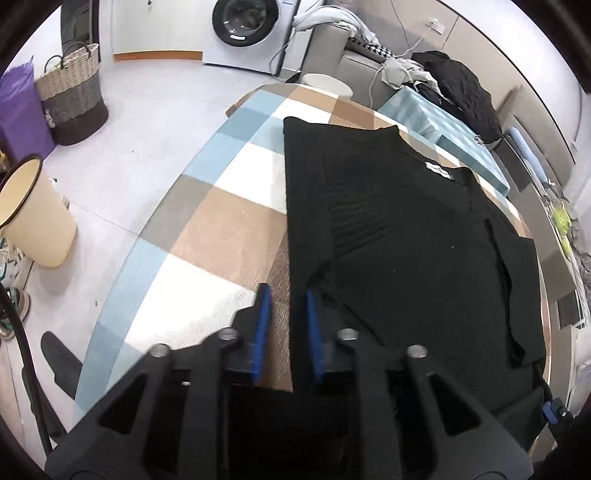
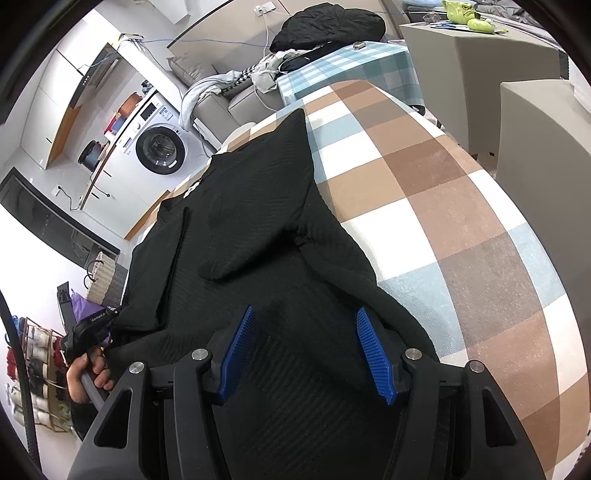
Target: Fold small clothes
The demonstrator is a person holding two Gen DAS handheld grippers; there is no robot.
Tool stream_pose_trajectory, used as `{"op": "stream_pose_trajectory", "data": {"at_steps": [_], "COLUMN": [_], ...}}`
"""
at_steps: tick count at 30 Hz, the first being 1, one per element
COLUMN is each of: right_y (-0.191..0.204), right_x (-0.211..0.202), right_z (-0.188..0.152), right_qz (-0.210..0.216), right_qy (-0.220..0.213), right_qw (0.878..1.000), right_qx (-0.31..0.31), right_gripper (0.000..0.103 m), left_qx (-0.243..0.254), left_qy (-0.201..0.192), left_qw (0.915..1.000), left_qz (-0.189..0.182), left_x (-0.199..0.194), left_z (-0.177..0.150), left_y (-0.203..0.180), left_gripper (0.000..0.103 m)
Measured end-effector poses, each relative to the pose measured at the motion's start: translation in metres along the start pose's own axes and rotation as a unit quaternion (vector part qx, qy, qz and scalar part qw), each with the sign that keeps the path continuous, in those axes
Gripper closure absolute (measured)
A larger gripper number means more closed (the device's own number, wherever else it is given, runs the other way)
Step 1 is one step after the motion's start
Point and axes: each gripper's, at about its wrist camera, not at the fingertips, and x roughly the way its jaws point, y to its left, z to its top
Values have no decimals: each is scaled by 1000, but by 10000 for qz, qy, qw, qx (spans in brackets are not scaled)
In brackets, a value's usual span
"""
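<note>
Left wrist view: checked table cloth (image 1: 207, 221) in brown, white and blue fills the middle. Black ribbed shirt (image 1: 399, 229) lies flat on it, sleeves folded inward, white neck label (image 1: 439, 170) at 1 o'clock, writing too small to read. Washing machine (image 1: 245, 22) at 12 o'clock, woven basket (image 1: 72, 96) at 10. Left gripper (image 1: 287, 295) sits at the shirt's edge, jaws narrowly apart, edge between them; grip unclear. Right gripper (image 2: 306, 317) hovers over the shirt's lower part, blue pads (image 2: 373, 354) spread wide, holding nothing.
</note>
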Motion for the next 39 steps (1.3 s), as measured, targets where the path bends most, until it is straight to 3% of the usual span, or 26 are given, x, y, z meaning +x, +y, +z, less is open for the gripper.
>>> {"op": "stream_pose_trajectory", "data": {"at_steps": [2, 4, 9, 10, 14, 18, 20, 22, 25, 27, 30, 32, 35, 39], "right_y": [0, 0, 1, 1, 0, -3, -4, -5, -5, -6, -7, -7, -5, 6], "right_x": [-1, -1, 0, 0, -2, -3, -1, -1, -1, -1, -2, -1, 0, -4], "right_z": [0, -1, -1, -2, -3, -3, -3, -2, -2, -1, -1, 0, 4, 14], "right_qz": [-3, -11, 3, -4, -21, -57, -77, -77, -58, -58, -87, -126, -262, -247], "right_qy": [1, 7, 26, 24, 12, 10, 24, 24, 34, 31, 23, 29, 25, -88], "right_qw": [10000, 10000, 10000, 10000, 10000, 10000, 10000, 10000, 10000, 10000, 10000, 9999, 9995, 9987], "right_qx": [-1, -4, -22, -25, -10, 8, 19, 28, 10, 11, -4, -57, -190, -439], "right_gripper": [44, 44, 44, 44, 44, 44, 44, 44, 44, 44, 44, 44, 44, 44], "left_qx": [106, 230, 865, 902, 911, 739, 473, 243, -29, -184, -228, -130, 162, 582], "left_qy": [-143, -307, -352, -302, -164, -481, -621, -549, -472, -351, -250, -299, -303, -224], "left_qw": [9998, 9992, 9950, 9946, 9940, 9960, 9969, 9982, 9985, 9990, 9994, 9995, 9993, 9980], "left_qz": [76, 64, 340, 424, 583, 136, 111, -13, 282, 230, -3, -46, -132, -47], "left_x": [-6, -10, 2, 3, 21, 0, -8, -6, 3, 3, -7, -16, -32, -45], "left_z": [-1, 0, 6, 7, 18, 25, 30, 33, 35, 34, 28, 22, 7, -18], "left_y": [-4, -11, -46, -47, -50, -38, -25, -10, 4, 13, 20, 21, 18, 11], "left_gripper": [58, 48, 46, 48, 96, 97, 97, 97, 97, 94, 77, 61, 46, 43]}}
